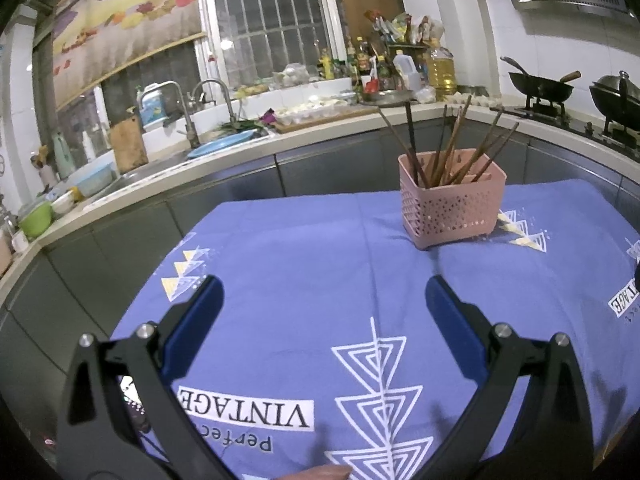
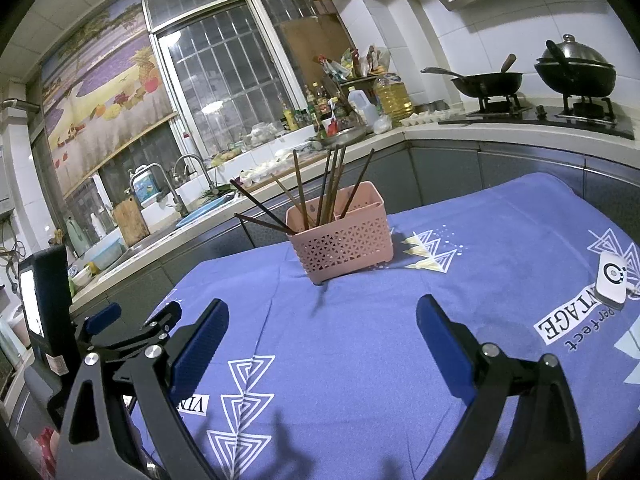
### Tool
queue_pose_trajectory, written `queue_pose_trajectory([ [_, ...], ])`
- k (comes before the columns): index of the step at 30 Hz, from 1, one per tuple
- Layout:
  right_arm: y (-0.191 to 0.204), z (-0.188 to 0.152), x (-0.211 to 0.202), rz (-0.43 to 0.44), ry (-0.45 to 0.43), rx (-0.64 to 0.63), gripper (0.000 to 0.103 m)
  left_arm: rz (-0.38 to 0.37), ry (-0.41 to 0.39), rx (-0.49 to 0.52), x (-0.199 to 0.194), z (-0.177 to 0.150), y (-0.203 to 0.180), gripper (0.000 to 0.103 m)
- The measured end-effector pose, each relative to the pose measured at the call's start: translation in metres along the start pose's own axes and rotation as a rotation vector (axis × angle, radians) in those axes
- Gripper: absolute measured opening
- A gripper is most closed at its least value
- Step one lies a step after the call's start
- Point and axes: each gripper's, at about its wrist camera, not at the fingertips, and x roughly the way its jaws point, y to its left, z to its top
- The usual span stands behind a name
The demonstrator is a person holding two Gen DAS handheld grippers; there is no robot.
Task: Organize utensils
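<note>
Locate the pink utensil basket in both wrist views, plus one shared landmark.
Left wrist: pink basket right of centre, on the blue cloth, beyond the open left gripper.
Right wrist: pink basket at centre, beyond the open right gripper.
Shared landmark: barred window.

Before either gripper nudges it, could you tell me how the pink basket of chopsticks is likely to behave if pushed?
The pink basket looks like thin perforated plastic, so probably light. Its chopsticks lean out well above the rim, so it may tip. The blue cloth beneath could bunch rather than let it slide.
</note>
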Motion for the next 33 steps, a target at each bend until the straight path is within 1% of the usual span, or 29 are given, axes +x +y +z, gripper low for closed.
queue_pose_trajectory([
  [14, -0.0001, -0.0004, 0.0, 0.0, -0.001, -0.001, 0.093, 0.001, 0.016, 0.007, 0.0017, 0.001, 0.0005, 0.097],
  [24, -0.0008, -0.0009, -0.0003, 0.0, 0.001, 0.001, 0.093, 0.005, 0.04, 0.031, 0.0041, -0.0014, 0.0035, 0.097],
  [33, -0.0006, -0.0007, -0.0006, -0.002, 0.0, 0.001, 0.093, 0.003, 0.037, 0.037, 0.0032, 0.0002, 0.0029, 0.097],
])
